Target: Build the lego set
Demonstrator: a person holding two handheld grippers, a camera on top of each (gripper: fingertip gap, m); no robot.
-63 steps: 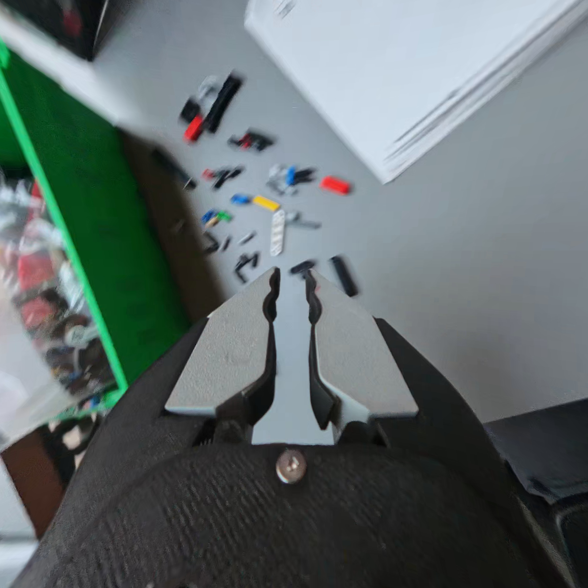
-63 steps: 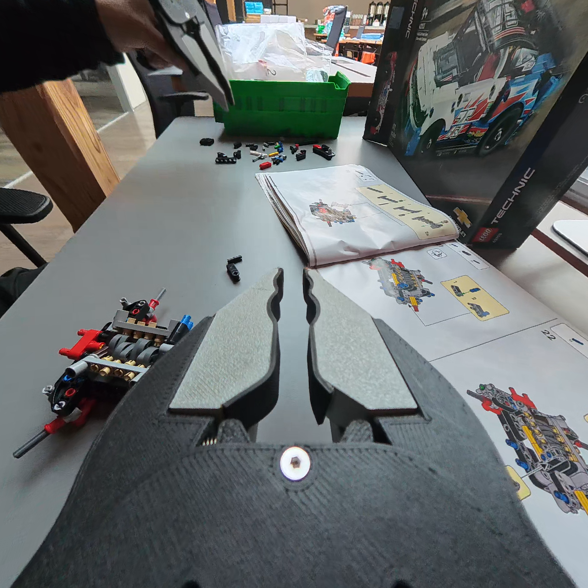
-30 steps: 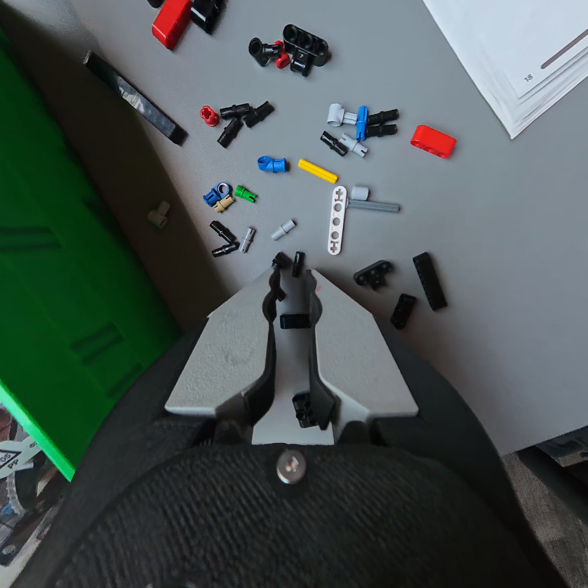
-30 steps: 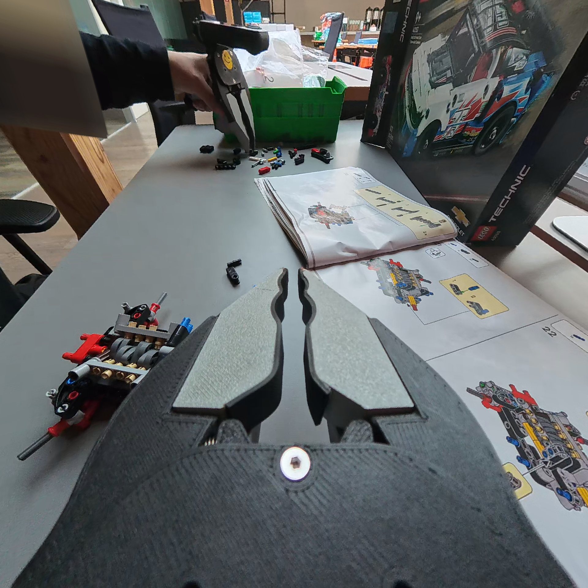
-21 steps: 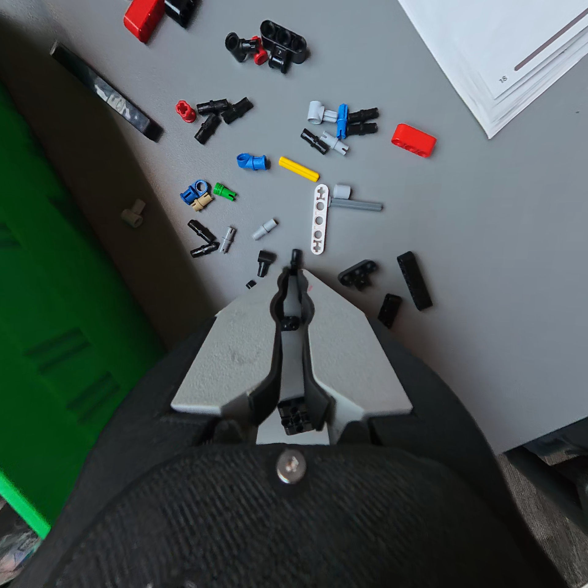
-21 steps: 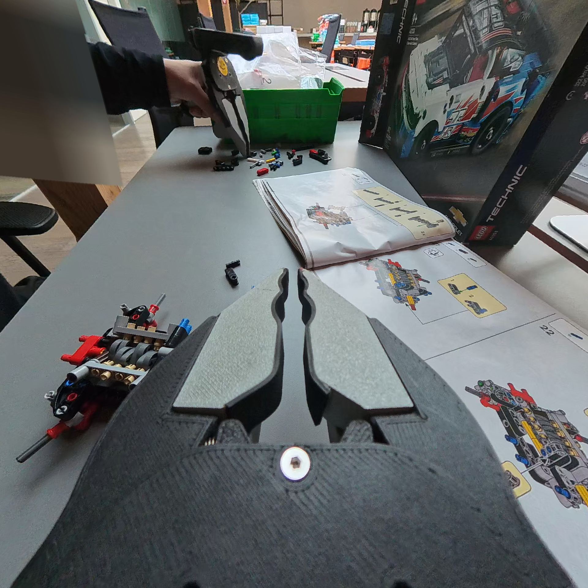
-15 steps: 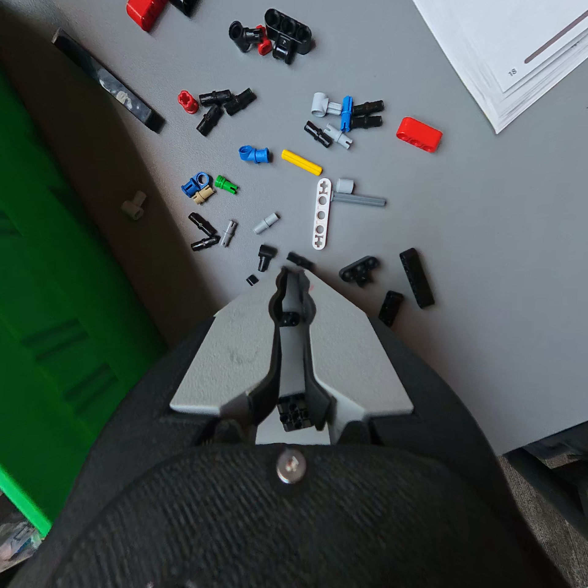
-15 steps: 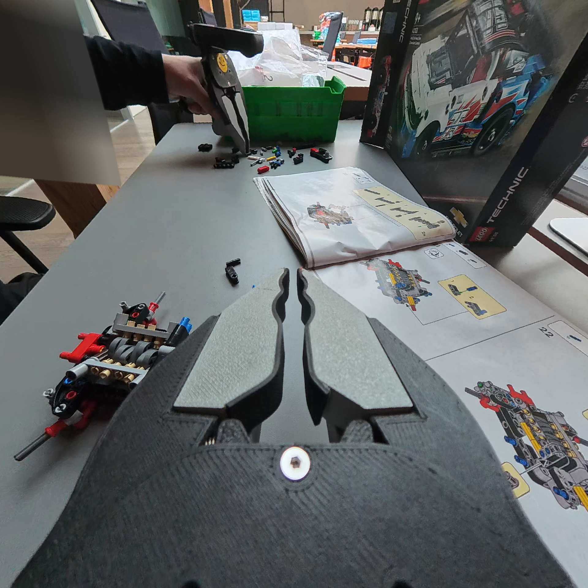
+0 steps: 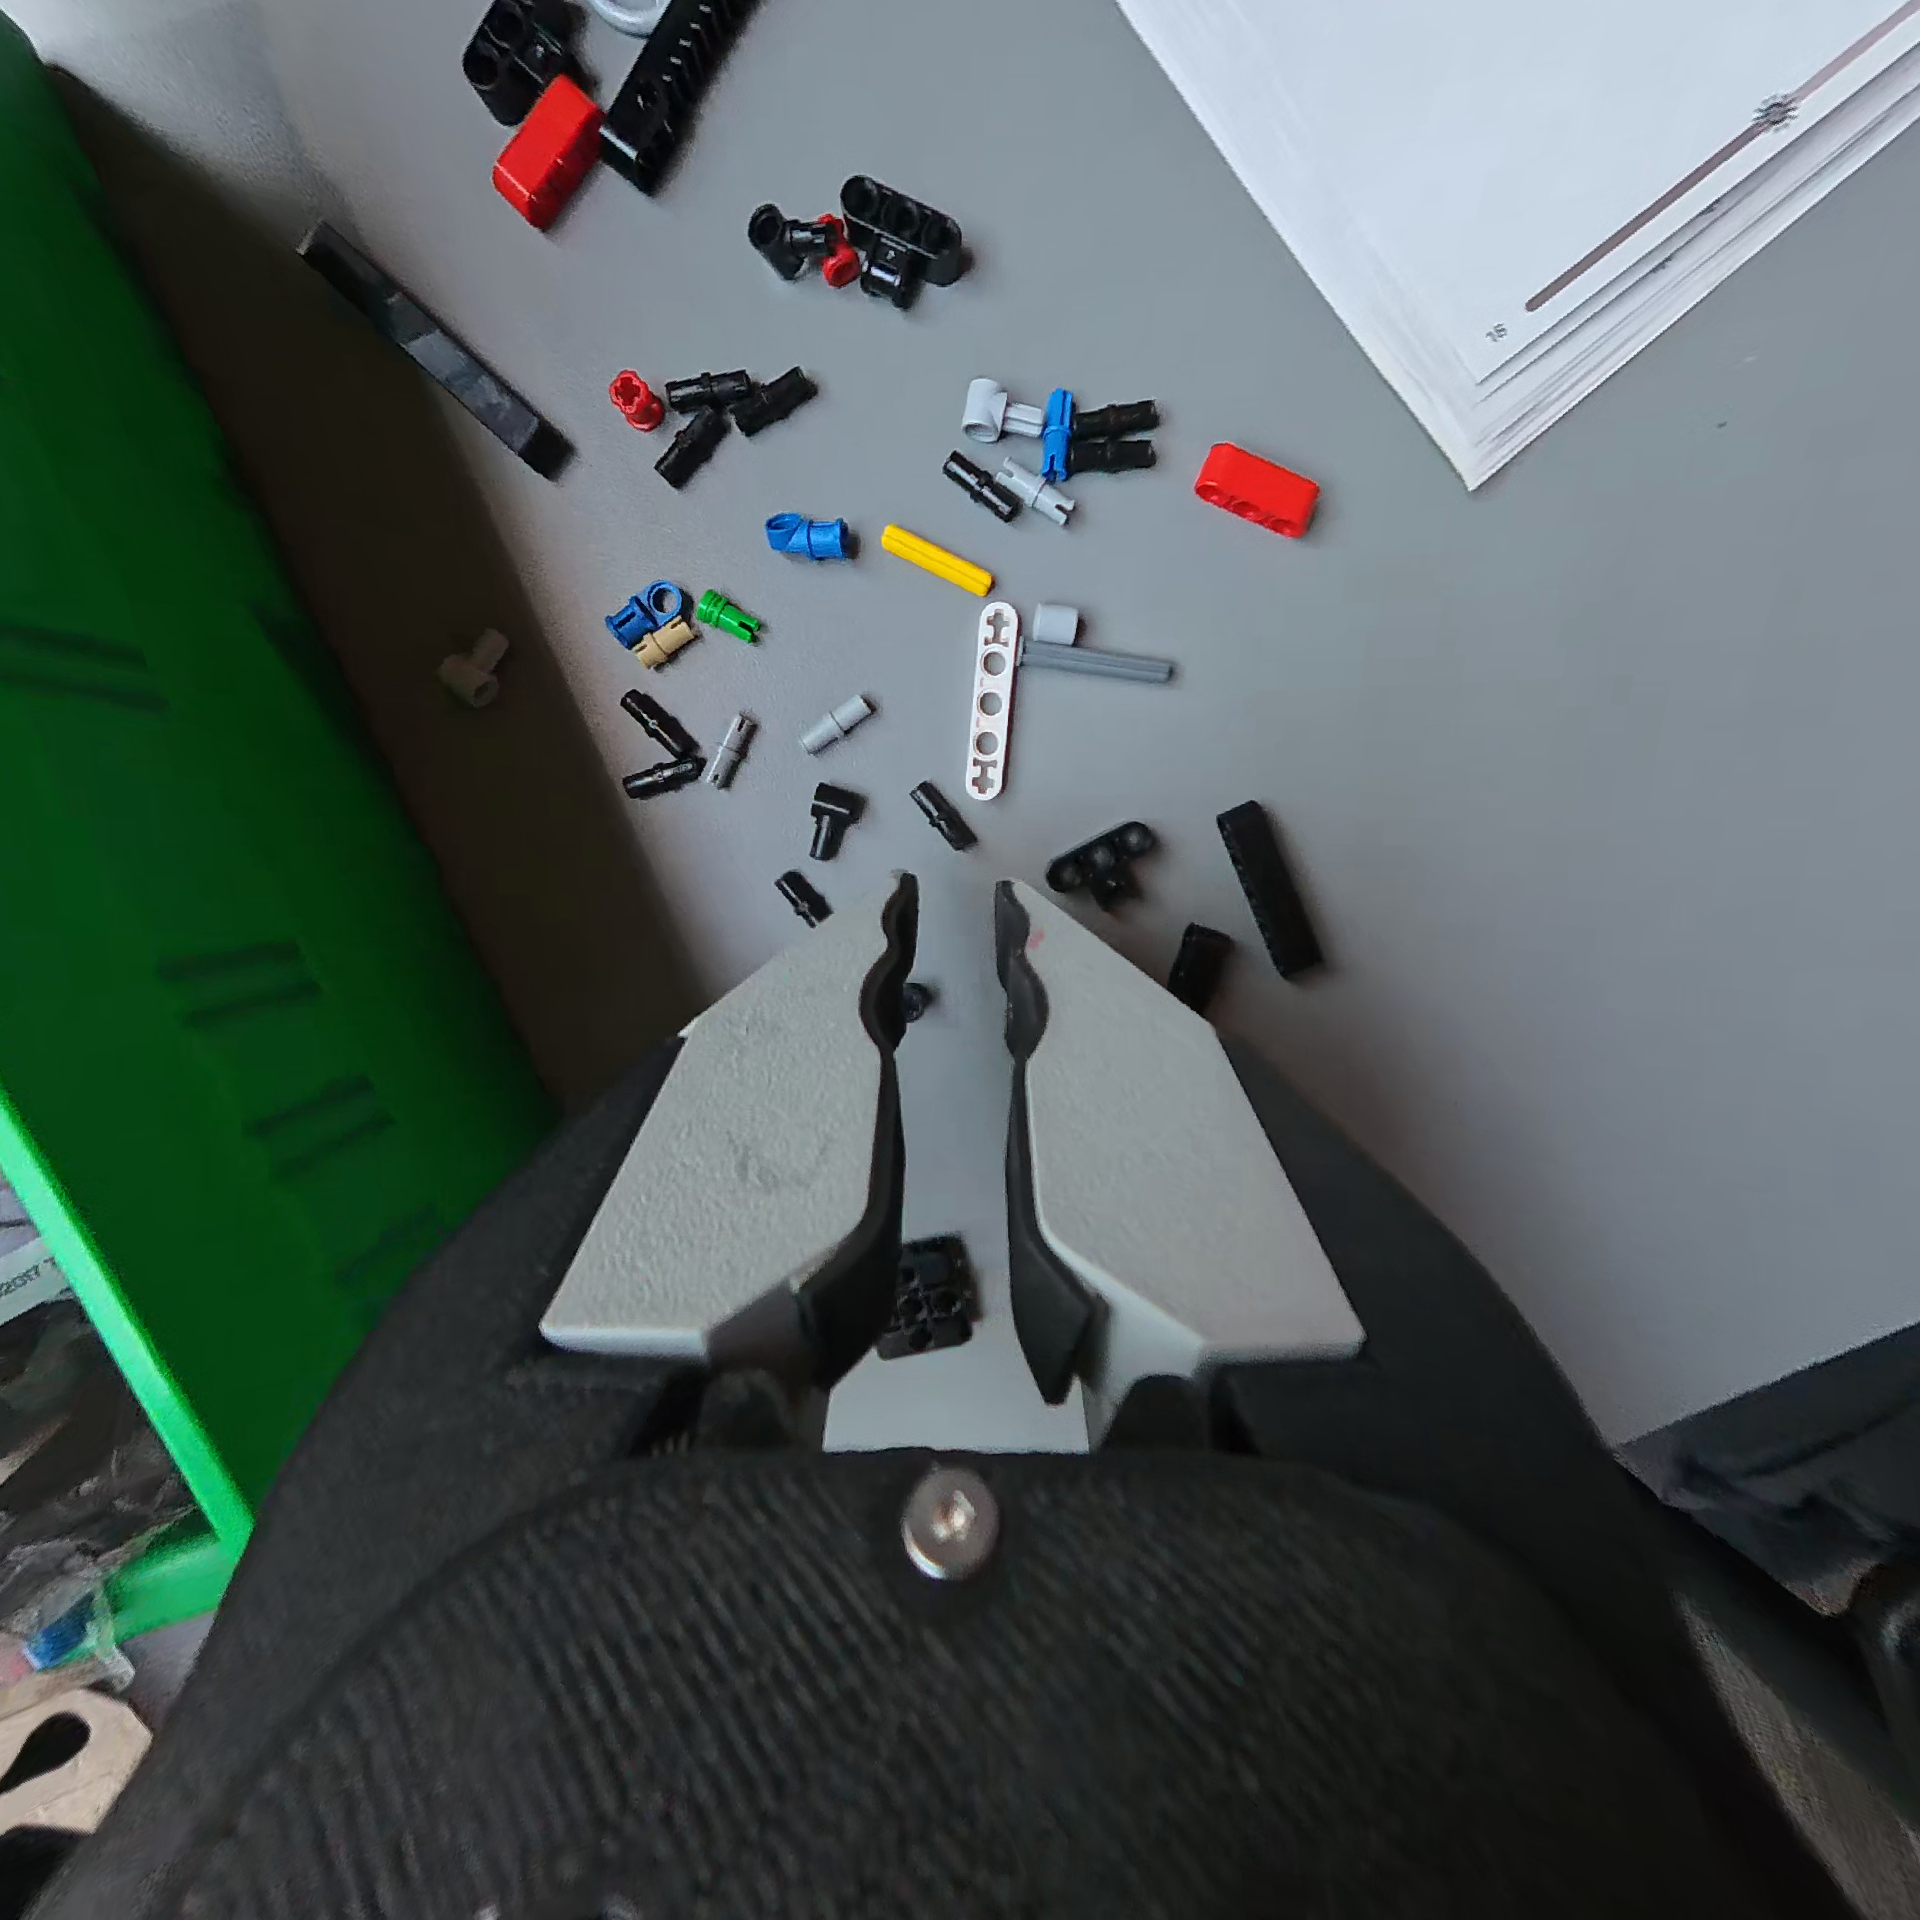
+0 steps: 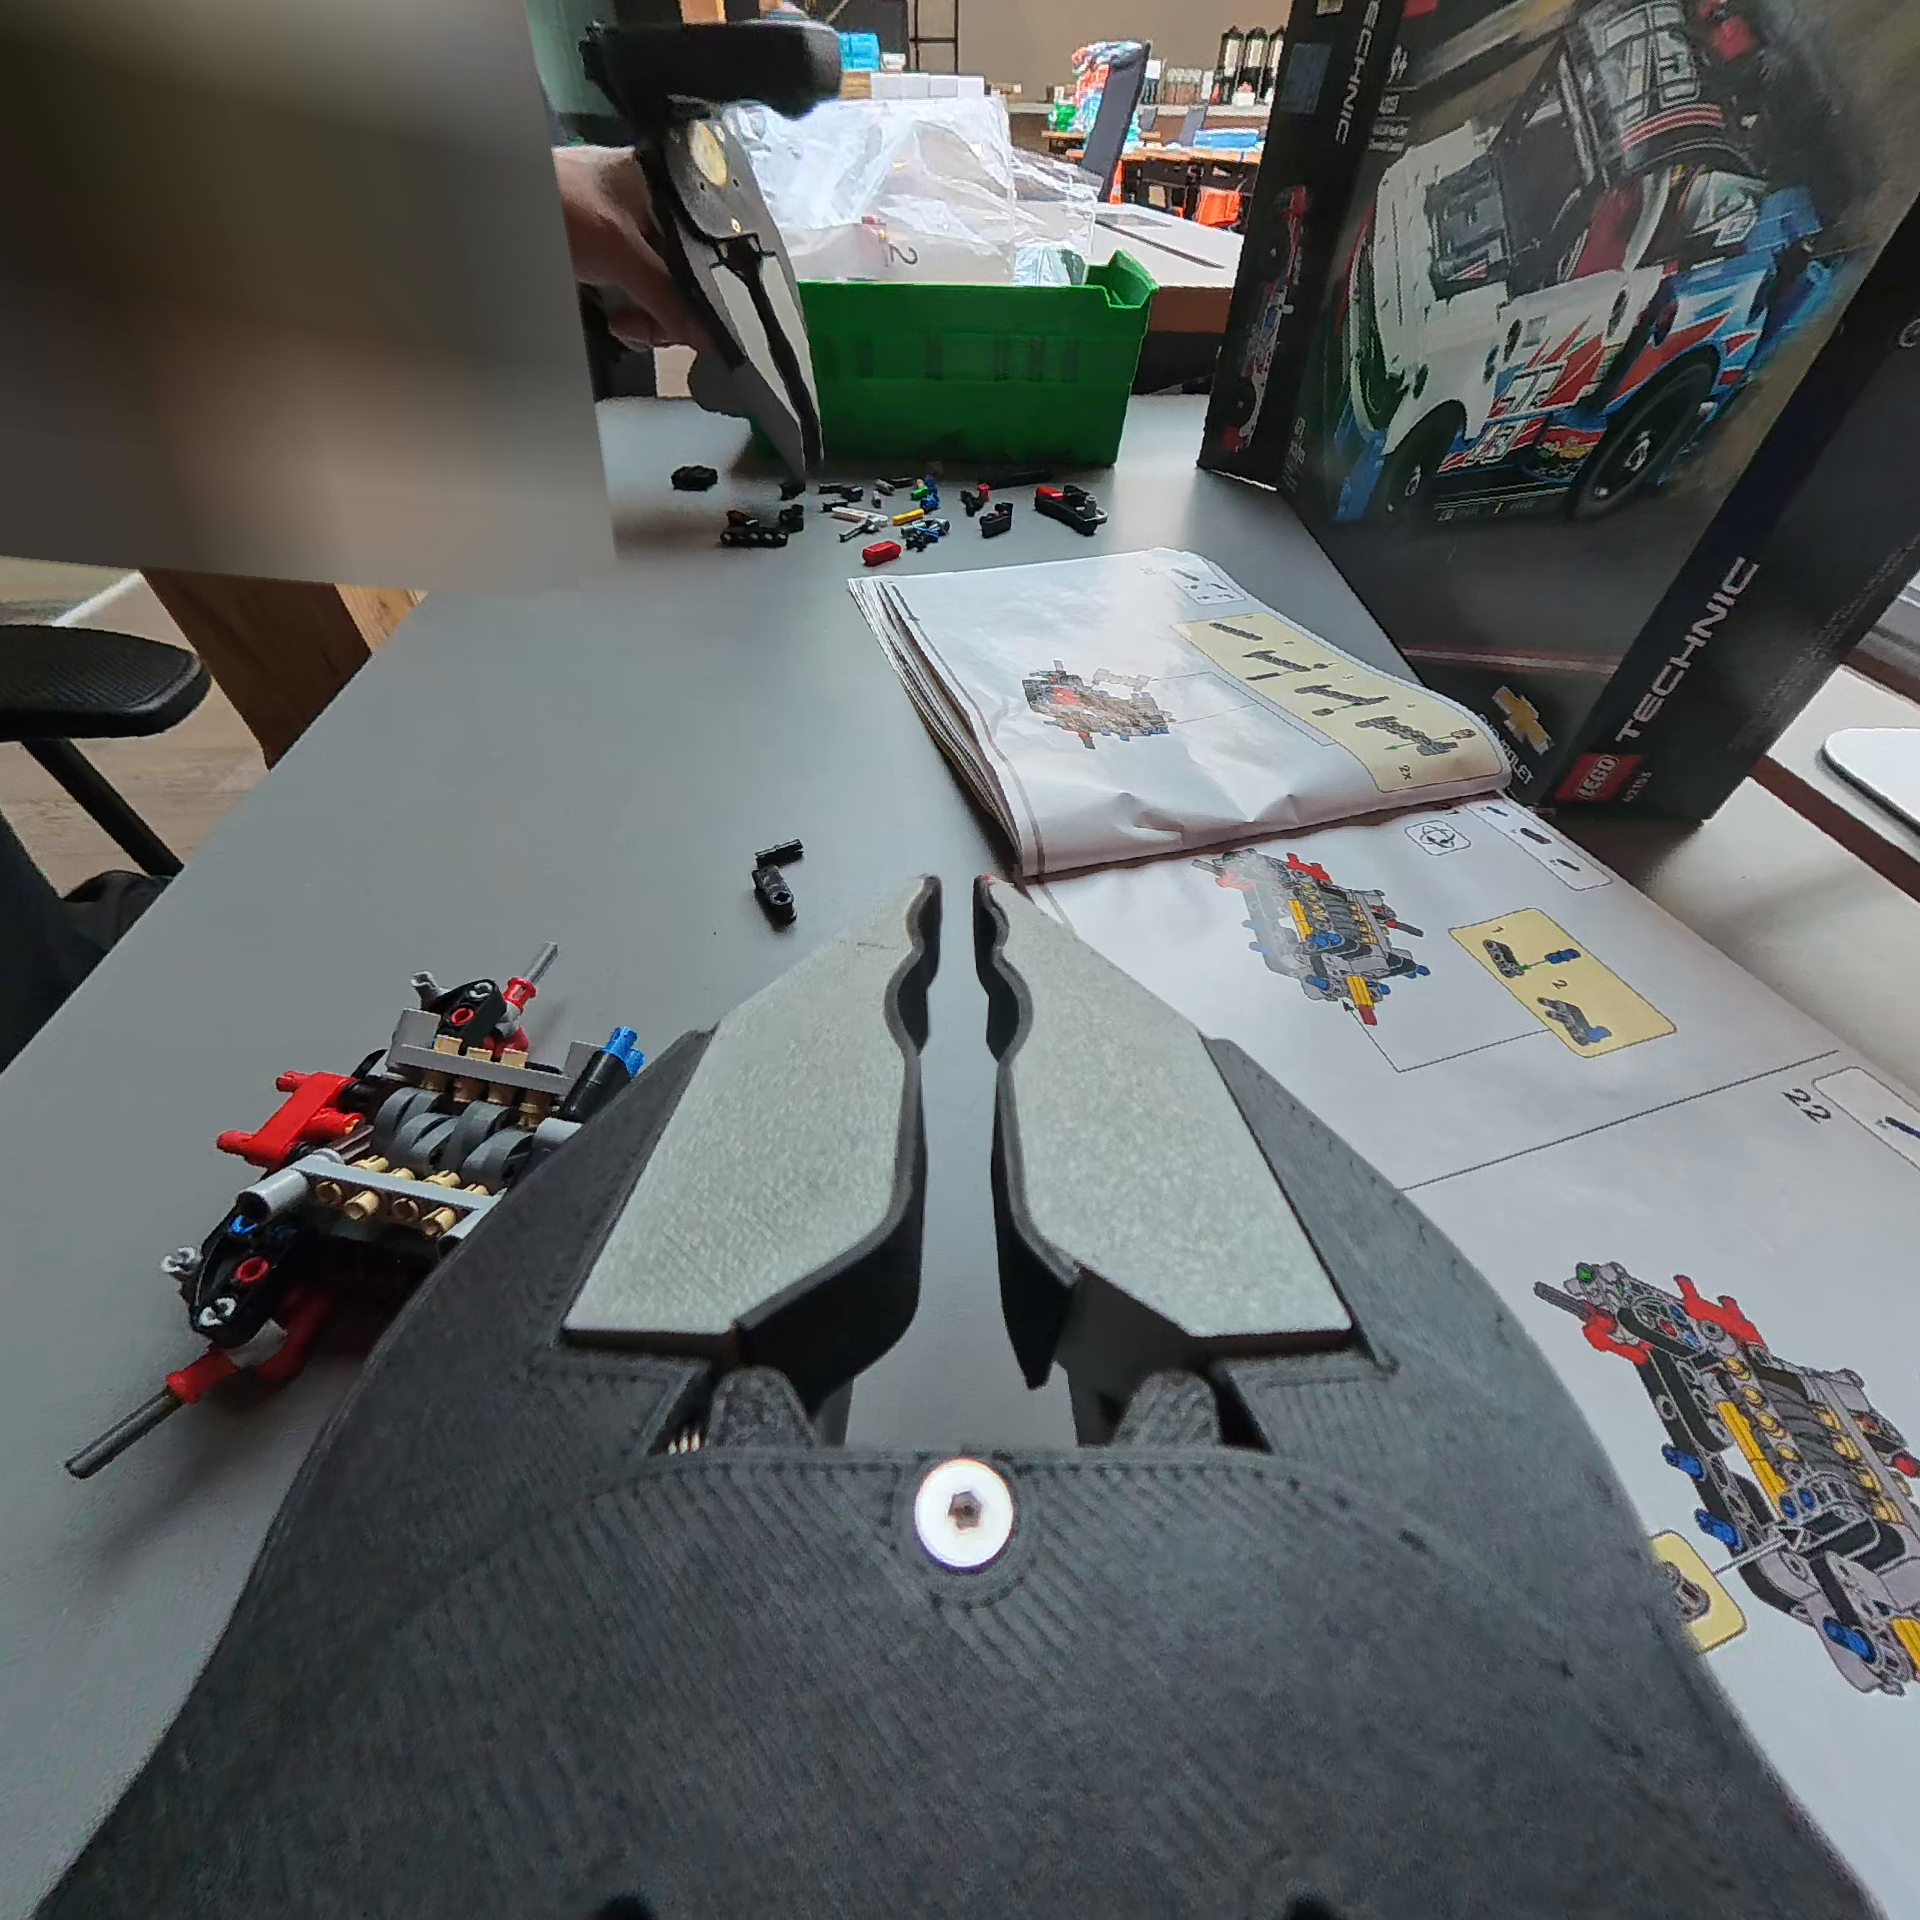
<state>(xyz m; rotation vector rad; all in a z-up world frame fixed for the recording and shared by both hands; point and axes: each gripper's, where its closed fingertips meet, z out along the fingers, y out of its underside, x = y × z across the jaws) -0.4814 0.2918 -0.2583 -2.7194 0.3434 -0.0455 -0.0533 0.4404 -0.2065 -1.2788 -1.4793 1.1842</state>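
My left gripper [image 9: 951, 894] points down at a scatter of loose Lego pieces on the grey table [image 9: 1507, 831]. Its jaws stand a little apart, with a small black pin [image 9: 914, 997] lying between them by the left finger. A black block [image 9: 928, 1297] shows deep between the fingers. Ahead lie a black pin [image 9: 942, 816], a white thin beam [image 9: 990, 701], a yellow axle [image 9: 935, 561] and a red beam [image 9: 1255, 488]. My right gripper [image 10: 958, 888] is shut to a narrow slit and holds nothing. It hovers beside the part-built engine assembly [image 10: 416, 1132]. The left gripper [image 10: 805, 457] also shows far off.
A green bin [image 9: 156, 727] stands left of the pieces, seen also in the right wrist view [image 10: 966, 374]. The open instruction booklet [image 10: 1195, 707] lies to the right, the set's box [image 10: 1558, 312] behind it. Two black pieces [image 10: 774, 878] lie ahead of the right gripper. The tips of one gripper are about 45 cm away from the tips of the other. Measured from the fingertips, the yellow axle [image 9: 935, 561] is 6 cm or so from the left gripper and 45 cm from the right.
My left gripper came down onto the pieces, closed on a small black pin, and has now opened and drawn back a little. My right gripper's jaws narrowed slightly; it stayed in place.
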